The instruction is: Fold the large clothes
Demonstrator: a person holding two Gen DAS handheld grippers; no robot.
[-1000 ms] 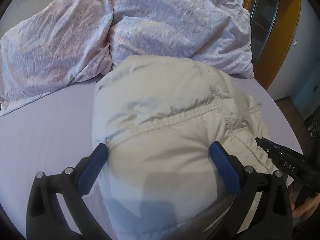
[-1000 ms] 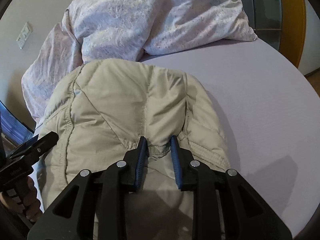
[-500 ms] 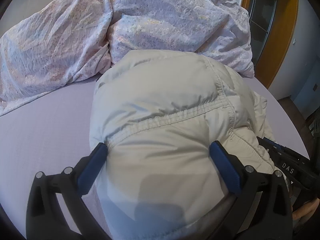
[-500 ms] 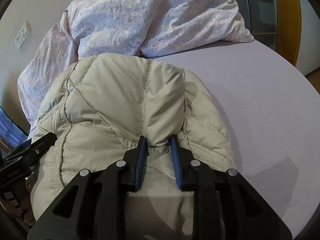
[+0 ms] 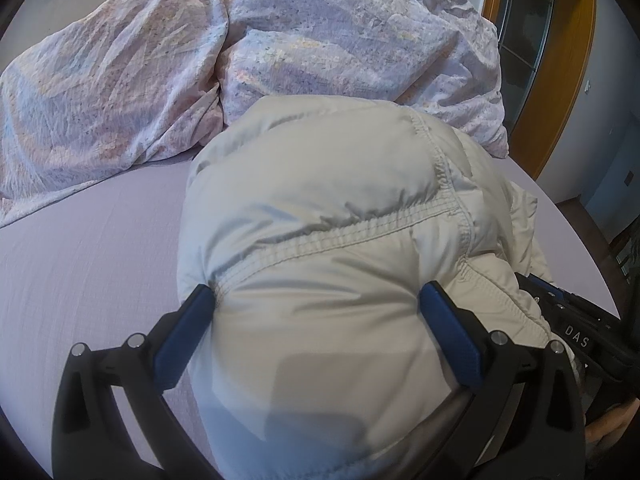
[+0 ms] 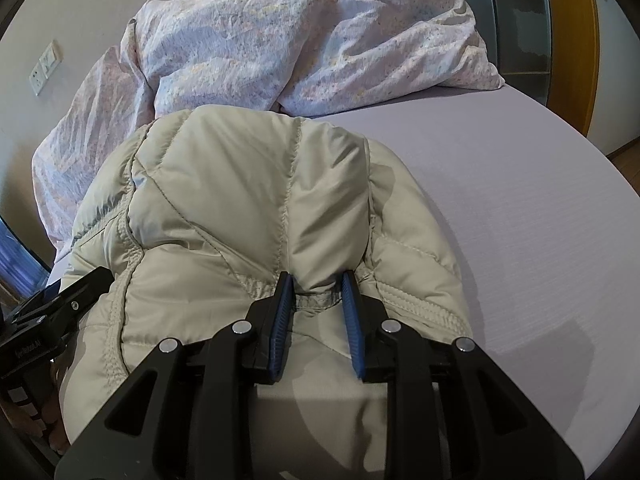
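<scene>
Jacket [image 6: 248,208], puffy, soft and probably slippery, is pinched at a seam by the right gripper [image 6: 316,300] and straddled, perhaps clamped, by the wide-spread left gripper [image 5: 316,320].

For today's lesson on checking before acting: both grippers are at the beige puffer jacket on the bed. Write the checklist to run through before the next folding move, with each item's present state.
1. Right gripper shut on jacket fabric: ok.
2. Left gripper gripping the jacket: cannot tell; its jaws stand wide with padding bulging between them.
3. Bare sheet on the right to lay the fold on: ok.
4. Crumpled duvet away from the jacket's far edge: not ok, they look to meet.
5. Grippers apart from each other: ok.
</scene>
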